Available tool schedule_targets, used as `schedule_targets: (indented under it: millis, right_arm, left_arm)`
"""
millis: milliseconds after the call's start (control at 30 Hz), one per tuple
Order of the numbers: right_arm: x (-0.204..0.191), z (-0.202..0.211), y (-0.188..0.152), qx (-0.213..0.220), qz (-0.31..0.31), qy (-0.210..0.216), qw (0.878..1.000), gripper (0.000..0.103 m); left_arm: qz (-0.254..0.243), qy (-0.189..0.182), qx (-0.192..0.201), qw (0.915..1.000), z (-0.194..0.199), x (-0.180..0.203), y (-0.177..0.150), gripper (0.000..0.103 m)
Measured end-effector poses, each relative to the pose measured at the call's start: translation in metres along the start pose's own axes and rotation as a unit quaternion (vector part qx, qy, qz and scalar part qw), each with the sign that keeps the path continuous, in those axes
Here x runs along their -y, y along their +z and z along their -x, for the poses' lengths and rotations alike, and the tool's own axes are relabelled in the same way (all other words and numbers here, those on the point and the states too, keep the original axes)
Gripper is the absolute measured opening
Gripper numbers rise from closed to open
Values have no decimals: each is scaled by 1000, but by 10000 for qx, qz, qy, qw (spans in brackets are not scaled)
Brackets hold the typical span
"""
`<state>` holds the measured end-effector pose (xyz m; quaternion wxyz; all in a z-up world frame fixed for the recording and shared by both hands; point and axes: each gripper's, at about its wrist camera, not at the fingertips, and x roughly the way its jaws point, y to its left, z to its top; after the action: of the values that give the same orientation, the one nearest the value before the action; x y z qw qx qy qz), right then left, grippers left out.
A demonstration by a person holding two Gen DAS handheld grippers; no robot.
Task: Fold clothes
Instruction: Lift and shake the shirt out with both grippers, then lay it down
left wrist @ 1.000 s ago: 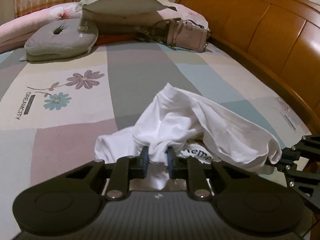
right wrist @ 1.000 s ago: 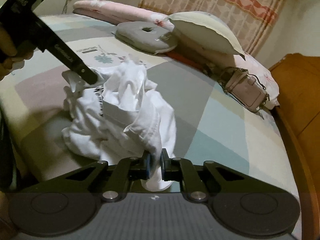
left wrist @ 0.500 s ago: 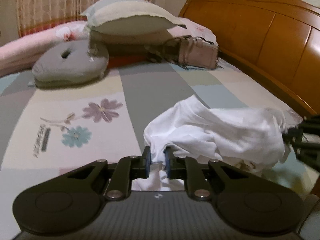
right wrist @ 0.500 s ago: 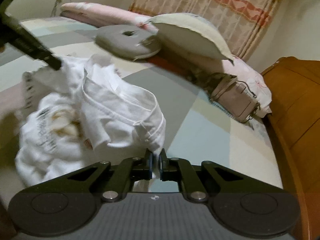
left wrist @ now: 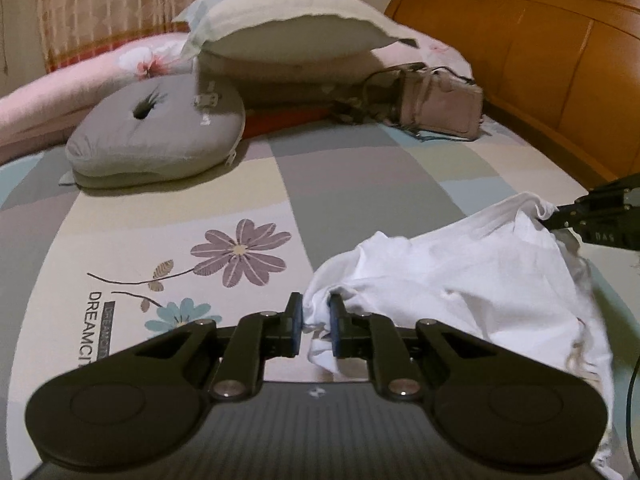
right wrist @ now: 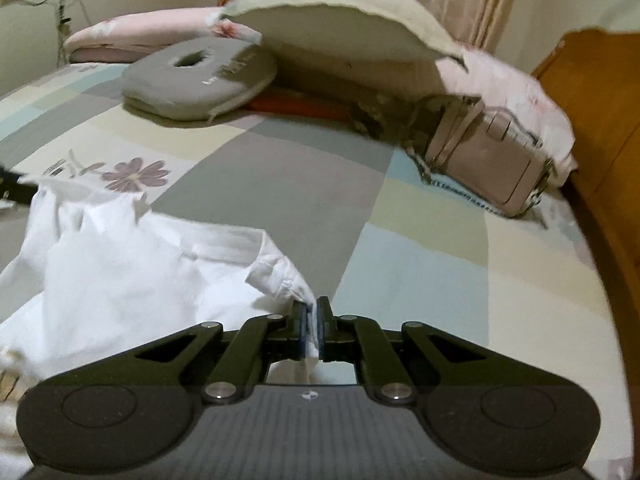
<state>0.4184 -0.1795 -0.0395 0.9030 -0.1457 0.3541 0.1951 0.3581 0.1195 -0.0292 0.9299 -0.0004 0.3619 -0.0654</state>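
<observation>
My left claw (left wrist: 315, 322) is clenched on a bunched edge of the white garment (left wrist: 452, 276); cloth fills the narrow gap between the pads. My right claw (right wrist: 312, 322) is clenched too, pinching a hemmed edge of the same garment (right wrist: 132, 264), a strip of fabric hanging down through the gap.

Left wrist view: the garment runs from my claw out toward 2 o'clock, where the right claw (left wrist: 560, 216) grips its far corner. The span between sags, crumpled, over the patchwork bedsheet (left wrist: 360, 184). Whether its low folds touch the bed, I cannot tell.

Right wrist view: the garment spreads from 6 toward 9 o'clock, reaching the frame's left edge.

Beyond, at 11 to 12 o'clock: grey ring cushion (right wrist: 200, 76), big pale pillow (right wrist: 344, 24). At 2 o'clock: pink handbag (right wrist: 488, 160) beside the wooden headboard (left wrist: 540, 68).
</observation>
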Motion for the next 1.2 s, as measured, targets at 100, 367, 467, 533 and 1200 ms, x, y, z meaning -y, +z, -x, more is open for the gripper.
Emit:
schedule_targets:
  millis: [100, 367, 467, 533, 1200]
  right_arm:
    - [8, -30, 8, -198, -88, 84, 9997, 8]
    - [34, -96, 41, -430, -183, -178, 9987, 8]
    - [46, -113, 50, -509, -455, -105, 9976, 9]
    - [52, -121, 50, -646, -685, 20, 9956, 14]
    - [-23, 83, -132, -616, -1942, 660, 9768, 55]
  left_arm:
    - [-18, 2, -178, 9998, -22, -9, 7, 11]
    - [151, 97, -439, 9989, -76, -39, 33, 11]
    - [294, 69, -561, 9980, -96, -48, 41, 12]
    - [258, 98, -603, 9978, -98, -47, 38, 13]
    - [-170, -388, -411, 9983, 80, 46, -69, 60]
